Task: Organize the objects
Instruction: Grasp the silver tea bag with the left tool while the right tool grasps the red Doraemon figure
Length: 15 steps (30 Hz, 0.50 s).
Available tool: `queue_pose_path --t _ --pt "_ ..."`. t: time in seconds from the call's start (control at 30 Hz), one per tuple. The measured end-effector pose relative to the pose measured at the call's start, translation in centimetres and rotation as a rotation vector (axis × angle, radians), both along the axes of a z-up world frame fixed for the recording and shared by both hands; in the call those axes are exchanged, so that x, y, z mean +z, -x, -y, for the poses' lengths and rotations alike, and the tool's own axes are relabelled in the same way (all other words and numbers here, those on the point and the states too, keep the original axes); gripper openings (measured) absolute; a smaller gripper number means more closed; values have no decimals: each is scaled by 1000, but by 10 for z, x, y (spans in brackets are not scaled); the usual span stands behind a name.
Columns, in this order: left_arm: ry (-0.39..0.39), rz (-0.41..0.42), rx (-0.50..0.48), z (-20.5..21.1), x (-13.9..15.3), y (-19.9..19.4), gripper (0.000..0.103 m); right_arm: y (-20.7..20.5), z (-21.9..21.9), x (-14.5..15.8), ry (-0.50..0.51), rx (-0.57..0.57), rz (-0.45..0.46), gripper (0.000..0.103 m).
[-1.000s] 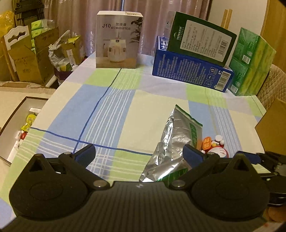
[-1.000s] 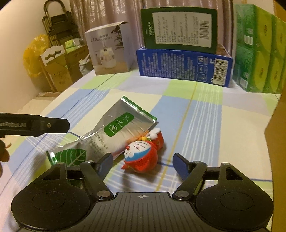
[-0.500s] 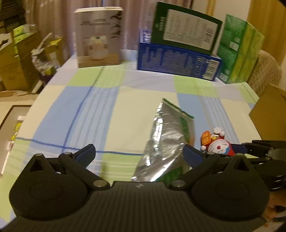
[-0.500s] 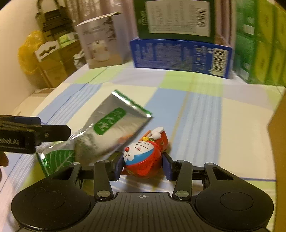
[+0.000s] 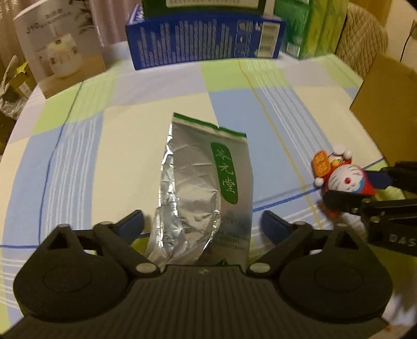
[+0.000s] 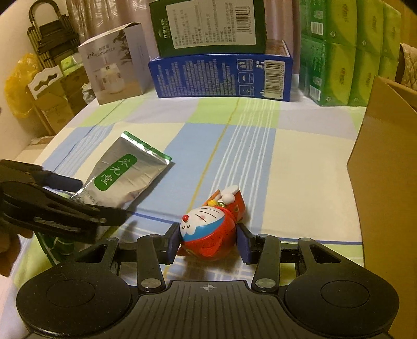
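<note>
- Right hand-held gripper (image 6: 208, 241), fingers clamped on either side of a red Doraemon figurine (image 6: 212, 229); toy lies on its side on the table (image 6: 299, 167), face toward the cam, feet pointing away from the gripper.
- In left wrist view the same figurine (image 5: 344, 180) sits well to the right of the left hand-held gripper (image 5: 202, 223), pinched between the black arms of the right tool; orange plaque at the toy's far end.
- Left hand-held gripper: fingers wide apart, straddling the near end of a silver foil tea pouch (image 5: 206, 187) w/ green label; blue pads don't touch the foil as far as the view shows.
- Pouch lies flat on the checked tablecloth, crumpled along its left side, green-edged end pointing away from the gripper.
- From right wrist view, pouch (image 6: 125, 174) lies ahead-left of the clamped toy, not touching it; left tool's black arms cross over its near end.
- Far ahead of both grippers, at table's back edge: white humidifier box (image 6: 114, 67) on the left, blue carton (image 6: 221, 75) in the middle w/ dark green box (image 6: 211, 24) standing on top, green tissue packs (image 6: 346, 52) on the right.
- Brown cardboard box (image 6: 385, 167), open flap, just to the right of the right gripper.
- Beyond the table's left edge: cartons & a yellow bag (image 6: 15, 88), partly blurred.
</note>
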<state>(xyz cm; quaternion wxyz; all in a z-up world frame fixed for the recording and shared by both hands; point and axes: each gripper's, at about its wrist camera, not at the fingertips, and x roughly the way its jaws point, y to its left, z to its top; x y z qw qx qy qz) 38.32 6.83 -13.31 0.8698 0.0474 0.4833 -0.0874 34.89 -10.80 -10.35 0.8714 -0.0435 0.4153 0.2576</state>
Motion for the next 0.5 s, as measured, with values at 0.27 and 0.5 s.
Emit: queue_pose_path --t 0.27,0.5 --pt "-12 0 4 -1 1 1 67 1 -5 1 -19 24 -11 42" --pt "-10 -14 -15 5 11 10 46 6 -5 6 -34 36 -5 42"
